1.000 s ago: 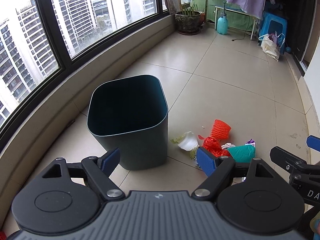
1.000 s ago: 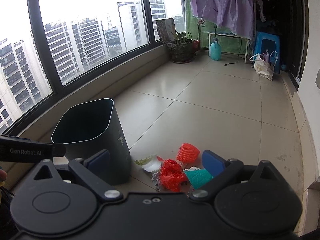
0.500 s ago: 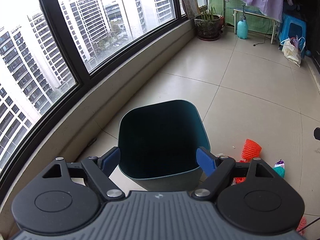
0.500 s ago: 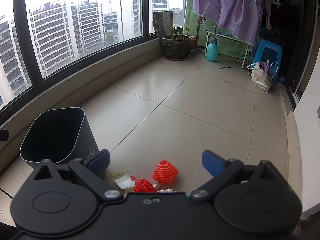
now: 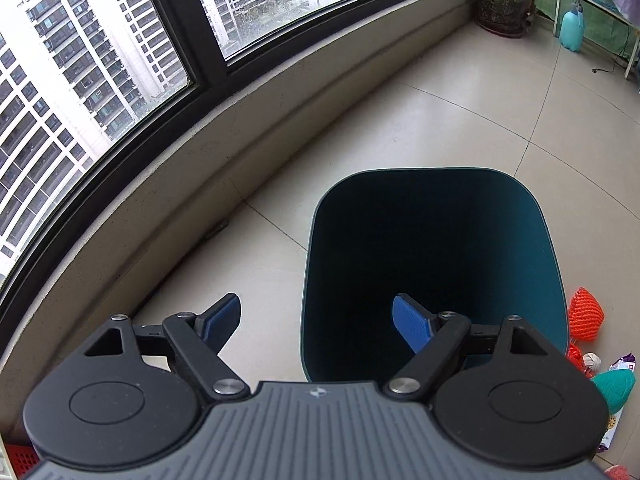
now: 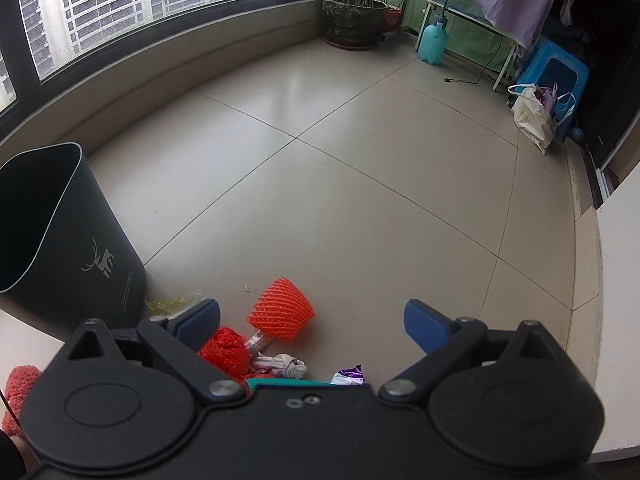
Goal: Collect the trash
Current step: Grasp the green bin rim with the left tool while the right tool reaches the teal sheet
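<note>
My left gripper sits in the lower half of the left wrist view with its fingers wide and nothing between them; the right blue pad is in front of the dark inside of the teal bin, the left pad over bare floor. The bin stands upright on the tiled floor, filling the centre right of that frame, and I cannot see its bottom. At the right edge lie an orange foam net, a teal foam net and a purple wrapper.

In the right wrist view my right gripper is also spread wide and holds nothing. The trash lies at lower centre, between and just behind the pads: the orange foam net, a red mesh ball touching the left pad's edge, a crumpled white scrap and the purple wrapper. The bin stands at the left edge, just beside the pile.
</note>
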Motion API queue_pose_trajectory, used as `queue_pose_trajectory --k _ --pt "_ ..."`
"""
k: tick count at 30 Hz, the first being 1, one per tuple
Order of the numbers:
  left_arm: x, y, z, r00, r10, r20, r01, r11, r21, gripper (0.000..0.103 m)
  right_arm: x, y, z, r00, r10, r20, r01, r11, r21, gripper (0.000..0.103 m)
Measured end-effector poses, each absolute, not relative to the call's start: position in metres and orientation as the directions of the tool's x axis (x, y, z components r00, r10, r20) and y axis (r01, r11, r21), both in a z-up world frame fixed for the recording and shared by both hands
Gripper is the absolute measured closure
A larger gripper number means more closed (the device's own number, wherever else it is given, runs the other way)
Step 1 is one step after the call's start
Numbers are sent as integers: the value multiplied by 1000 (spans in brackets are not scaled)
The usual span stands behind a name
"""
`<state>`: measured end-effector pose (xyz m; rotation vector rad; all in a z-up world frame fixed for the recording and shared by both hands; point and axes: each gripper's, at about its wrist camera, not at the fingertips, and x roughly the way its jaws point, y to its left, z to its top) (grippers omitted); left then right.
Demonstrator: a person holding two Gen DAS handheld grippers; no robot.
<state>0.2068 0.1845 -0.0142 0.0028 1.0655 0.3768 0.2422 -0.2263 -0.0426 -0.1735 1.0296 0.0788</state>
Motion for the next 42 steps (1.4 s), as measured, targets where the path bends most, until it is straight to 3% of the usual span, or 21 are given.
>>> queue_pose_trajectory --k 5,8,14,21,27,29,32,37,42 --pt "224 198 -47 365 309 -878 -324 926 192 20 251 -234 -103 374 -12 -927 -161 984 -78 5" --pt "229 198 -61 338 314 -887 -328 923 201 20 253 -240 -142 298 -33 -954 -166 982 -86 13" --pt "231 196 -80 291 336 -896 -345 910 229 21 246 -232 -196 195 -50 -980 -335 935 -114 13" --pt "225 185 -91 251 364 -897 -335 902 272 33 240 -203 -241 171 -76 -982 -427 893 -143 16" --pt "222 183 -93 242 374 -895 -342 896 281 45 237 -195 -252 192 -130 -973 -421 884 -201 48" --pt "220 183 -93 238 370 -898 -345 896 278 50 236 -197 -248 197 -131 -972 -416 886 -204 69" --pt "218 184 -95 231 370 -900 -341 897 281 63 237 -203 -241 186 -130 -974 -380 905 -193 90" --pt "214 180 -96 229 369 -901 -326 901 287 72 239 -212 -219 213 -126 -969 -361 911 -198 102" --pt "221 176 -94 227 370 -901 -335 898 284 82 244 -221 -177 265 -105 -958 -310 932 -188 103"
